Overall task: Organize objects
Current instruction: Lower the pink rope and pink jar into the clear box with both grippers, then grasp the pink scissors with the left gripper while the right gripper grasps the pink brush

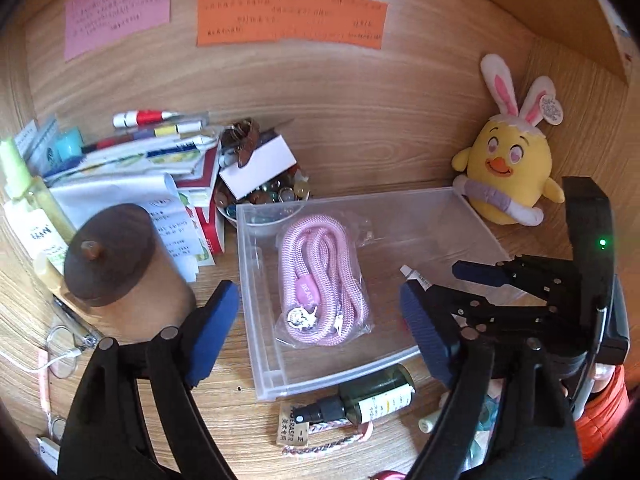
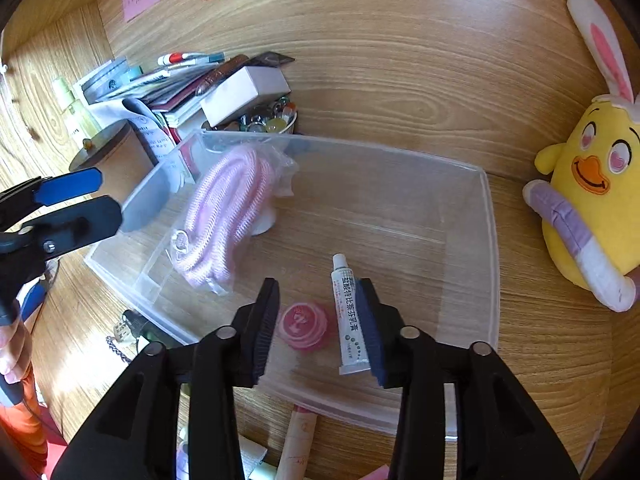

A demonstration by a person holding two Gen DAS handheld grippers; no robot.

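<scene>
A clear plastic bin (image 2: pixel 490 264) stands on the wooden desk. Inside it, at the left, lies a bagged pink rope strap (image 2: pixel 228 216). My right gripper (image 2: pixel 318 330) hangs open over the bin's near part. A round pink item (image 2: pixel 304 326) lies on the bin floor between its fingers, and a small white tube (image 2: pixel 347 312) lies beside the right pad. My left gripper (image 1: pixel 320 332) stands wide open above the bin's front edge (image 1: pixel 340 380), with the rope strap (image 1: pixel 320 272) below and beyond it and nothing gripped. It also shows at the bin's left wall as the left gripper (image 2: pixel 76 204).
A yellow plush chick (image 1: pixel 508 164) sits at the right against the back wall. Left of the bin stand a wooden canister with a dark lid (image 1: pixel 112 256), a bowl of glass beads (image 1: pixel 268 194) and a pile of papers and pens (image 1: pixel 140 152). A dark spray bottle (image 1: pixel 372 398) lies in front.
</scene>
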